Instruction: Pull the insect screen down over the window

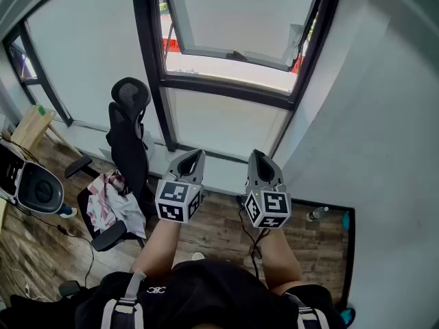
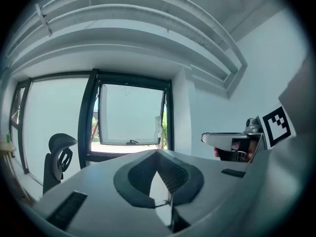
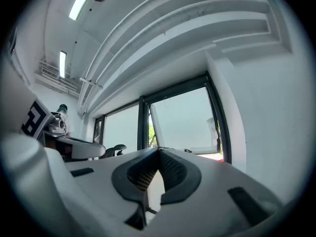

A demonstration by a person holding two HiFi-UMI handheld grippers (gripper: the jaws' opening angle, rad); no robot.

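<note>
The dark-framed window (image 1: pixel 233 40) stands ahead, its top-hung sash (image 1: pixel 236 19) tilted outward with a handle (image 1: pixel 236 55) on its lower rail. No insect screen is drawn over it, and a thin cord (image 2: pixel 129 87) hangs at the top of the opening. My left gripper (image 1: pixel 192 160) and right gripper (image 1: pixel 259 160) are held side by side below the window, both shut and empty. The window (image 2: pixel 131 115) shows beyond the left gripper's closed tips (image 2: pixel 157 154). In the right gripper view the window (image 3: pixel 185 122) lies past the closed tips (image 3: pixel 158 153).
A black office chair (image 1: pixel 127 149) with a cloth on its seat stands left of the window. A white device (image 1: pixel 31 184) sits at the far left on the wooden floor. A white wall (image 1: pixel 384 115) closes the right side, with a bottle (image 1: pixel 317 214) at its foot.
</note>
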